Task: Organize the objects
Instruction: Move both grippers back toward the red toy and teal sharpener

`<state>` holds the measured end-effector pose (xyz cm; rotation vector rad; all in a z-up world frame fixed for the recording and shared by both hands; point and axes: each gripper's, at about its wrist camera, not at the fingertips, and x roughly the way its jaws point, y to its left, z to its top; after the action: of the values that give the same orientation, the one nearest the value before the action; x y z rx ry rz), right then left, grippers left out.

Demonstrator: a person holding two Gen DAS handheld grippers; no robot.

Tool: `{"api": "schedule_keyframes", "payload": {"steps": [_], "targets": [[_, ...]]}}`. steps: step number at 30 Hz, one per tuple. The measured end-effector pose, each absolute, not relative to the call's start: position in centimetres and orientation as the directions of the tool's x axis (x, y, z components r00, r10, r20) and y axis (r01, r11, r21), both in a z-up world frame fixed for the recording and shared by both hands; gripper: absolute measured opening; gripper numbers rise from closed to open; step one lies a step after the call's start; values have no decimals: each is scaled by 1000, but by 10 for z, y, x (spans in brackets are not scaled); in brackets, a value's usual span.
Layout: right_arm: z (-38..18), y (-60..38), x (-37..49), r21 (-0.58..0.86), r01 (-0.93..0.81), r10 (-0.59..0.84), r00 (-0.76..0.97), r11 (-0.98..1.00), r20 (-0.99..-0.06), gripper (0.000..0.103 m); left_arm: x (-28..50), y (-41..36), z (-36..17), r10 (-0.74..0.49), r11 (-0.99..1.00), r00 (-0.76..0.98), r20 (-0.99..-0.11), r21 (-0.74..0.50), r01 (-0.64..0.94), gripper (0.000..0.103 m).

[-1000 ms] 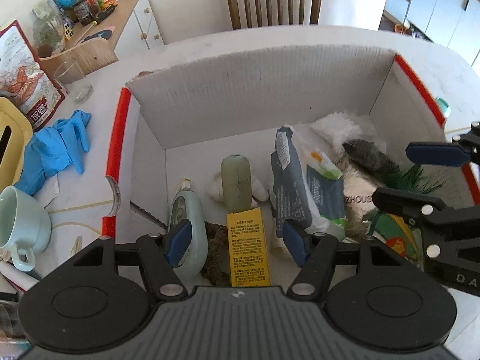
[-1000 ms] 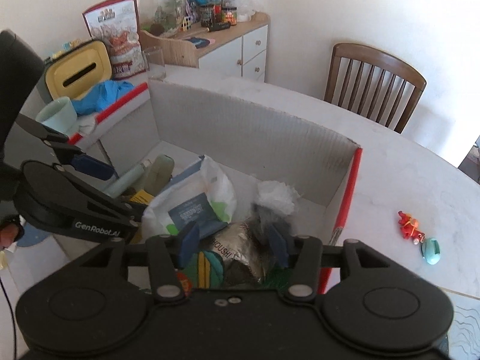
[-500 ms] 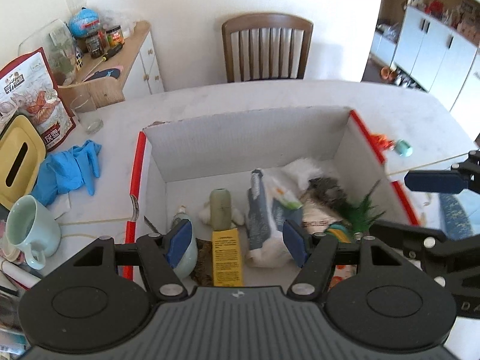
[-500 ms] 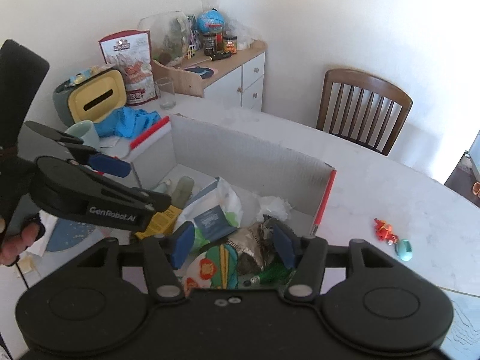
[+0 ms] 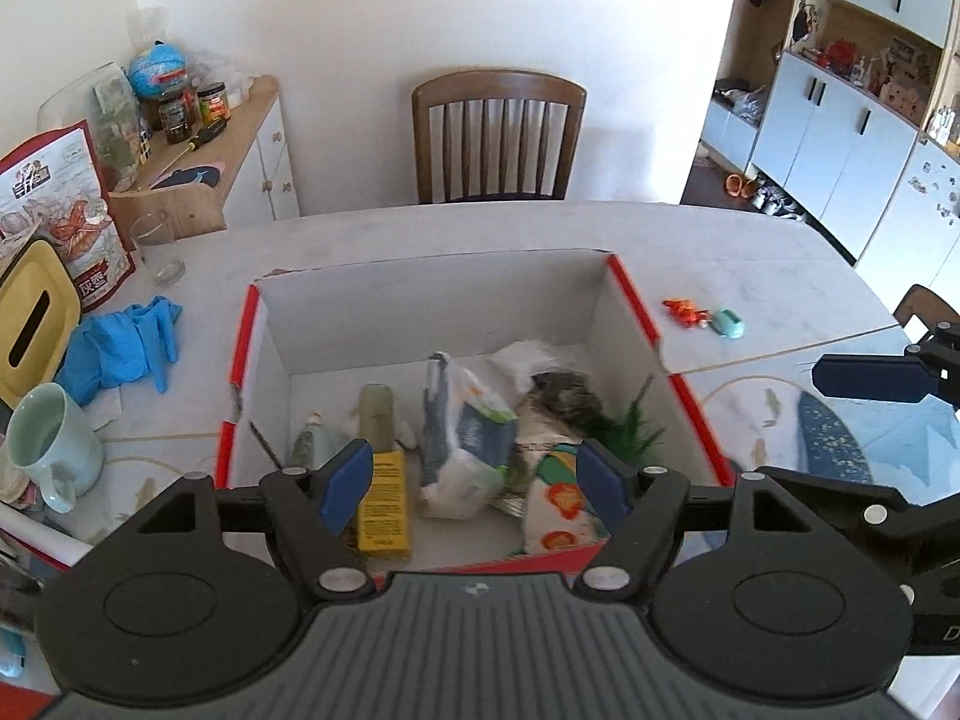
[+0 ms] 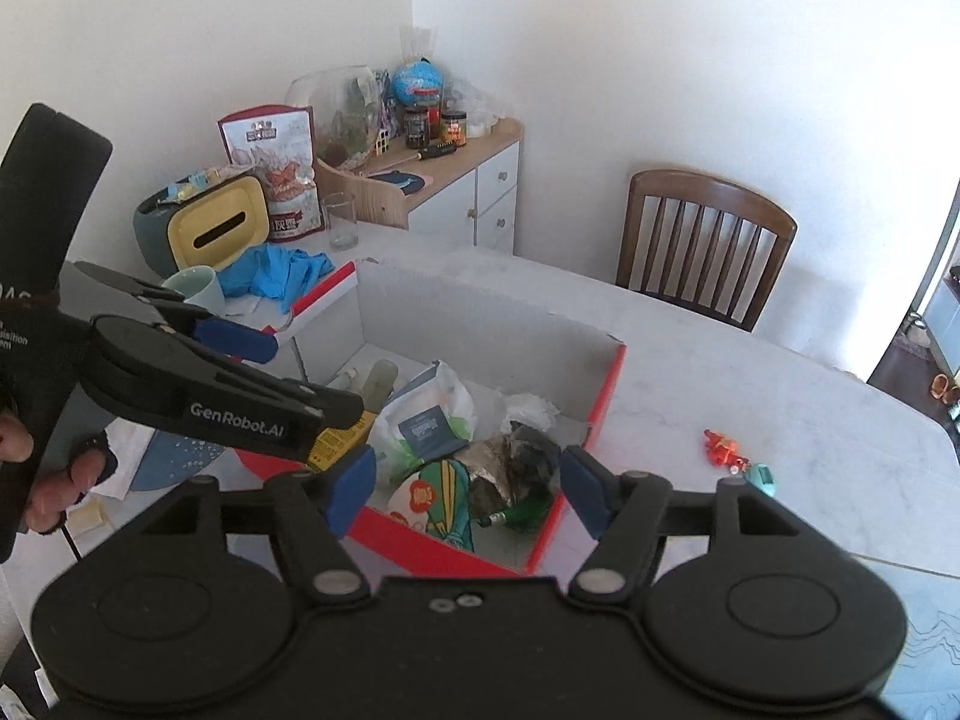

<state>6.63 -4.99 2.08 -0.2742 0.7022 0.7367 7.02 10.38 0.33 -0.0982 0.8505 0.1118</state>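
A red-edged cardboard box (image 5: 432, 312) (image 6: 486, 324) stands on the white table. It holds a yellow carton (image 5: 384, 501), a white plastic pouch (image 5: 465, 444) (image 6: 420, 414), a green bottle (image 5: 377, 414), a floral packet (image 5: 555, 501) (image 6: 432, 498), grey fluff and green plastic grass. My left gripper (image 5: 474, 483) is open and empty, high above the box's near edge. My right gripper (image 6: 465, 489) is open and empty, above the box's near right corner.
An orange toy (image 5: 684, 310) (image 6: 723, 450) and a teal keychain (image 5: 728, 322) (image 6: 761, 475) lie on the table right of the box. Blue gloves (image 5: 120, 345), a mint mug (image 5: 48, 444), a drinking glass (image 5: 156, 243), a yellow tissue box (image 5: 33, 324) and a snack bag (image 5: 54, 210) sit left. A wooden chair (image 5: 498, 138) stands behind.
Both grippers have risen and pulled back from inside the box, staying open and empty. The whole box and the table around it now show.
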Motion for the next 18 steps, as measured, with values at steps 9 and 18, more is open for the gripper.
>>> {"api": "schedule_keyframes", "payload": {"steps": [9,18], "targets": [[28,-107,72,29,-702,548,529,712,-649,82,78,53,10,51,985,671,-739,-73,-155,85],[25,-177,102,42,-698,563,538,715,-628,90,113,-7,-1,56,977,680,-731,-101,-189,100]]}}
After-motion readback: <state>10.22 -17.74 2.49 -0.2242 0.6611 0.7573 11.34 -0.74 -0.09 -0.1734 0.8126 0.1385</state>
